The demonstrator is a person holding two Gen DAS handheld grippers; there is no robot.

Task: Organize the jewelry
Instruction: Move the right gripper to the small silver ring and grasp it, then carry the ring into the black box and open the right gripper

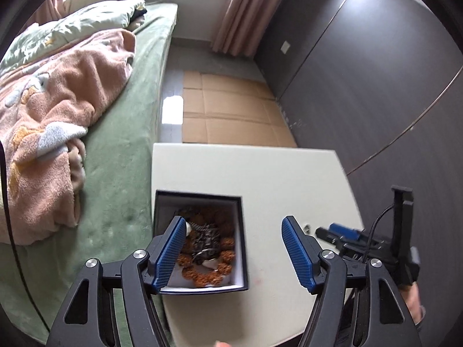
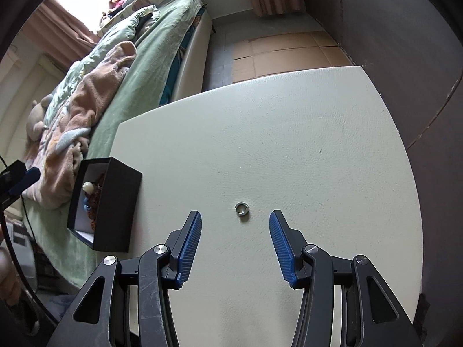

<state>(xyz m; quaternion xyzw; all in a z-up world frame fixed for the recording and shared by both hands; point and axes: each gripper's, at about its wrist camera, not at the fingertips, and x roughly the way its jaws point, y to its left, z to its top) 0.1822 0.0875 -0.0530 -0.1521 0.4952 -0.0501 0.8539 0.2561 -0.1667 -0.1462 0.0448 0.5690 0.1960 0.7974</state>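
A black jewelry box (image 1: 242,237) with a white lining stands open at the left edge of a cream table (image 1: 275,173). It holds an orange beaded bracelet (image 1: 212,276) and a tangle of silver pieces (image 1: 205,241). My left gripper (image 1: 233,227) is open above the box's right side, empty. In the right wrist view the box (image 2: 115,202) stands at the left. A small silver ring (image 2: 242,209) lies alone on the table (image 2: 289,144). My right gripper (image 2: 235,220) is open and empty, with the ring just beyond and between its fingertips. The ring also shows in the left wrist view (image 1: 306,226).
A bed with a green cover (image 1: 127,150) and a pink blanket (image 1: 58,110) runs along the table's left side. Cardboard sheets (image 1: 231,110) lie on the floor beyond the table. A dark wardrobe wall (image 1: 376,72) stands to the right.
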